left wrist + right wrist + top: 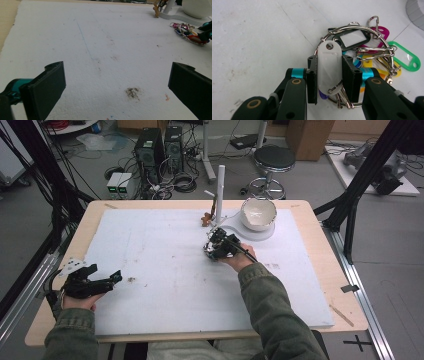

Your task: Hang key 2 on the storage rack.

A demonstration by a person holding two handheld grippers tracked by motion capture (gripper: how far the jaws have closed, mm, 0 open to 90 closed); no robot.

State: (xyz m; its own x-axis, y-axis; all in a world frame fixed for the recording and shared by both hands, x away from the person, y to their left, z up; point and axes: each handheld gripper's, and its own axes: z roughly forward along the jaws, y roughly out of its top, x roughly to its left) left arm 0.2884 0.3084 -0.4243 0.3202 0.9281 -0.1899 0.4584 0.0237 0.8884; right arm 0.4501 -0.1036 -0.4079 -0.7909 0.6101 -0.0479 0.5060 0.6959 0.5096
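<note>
The right gripper is clamped on the clear tag of a bunch of key tags, its jaws pressing the tag's two long sides. The bunch lies on the white board toward its far edge, right of the middle, just in front of the white stand whose base carries a bowl. A small brown figure hangs or sits at the stand's foot; I cannot tell which. The grasp looks made, while the lifting and carrying, probably toward the stand or bowl, looks left to do. The left gripper rests near the board's left edge, toward the near corner, jaws wide apart with nothing between them, well apart from the bunch. Room is tight on the far side, where stand, base and bowl crowd close; toward the near and left edges the board is open, marked only by stains.
</note>
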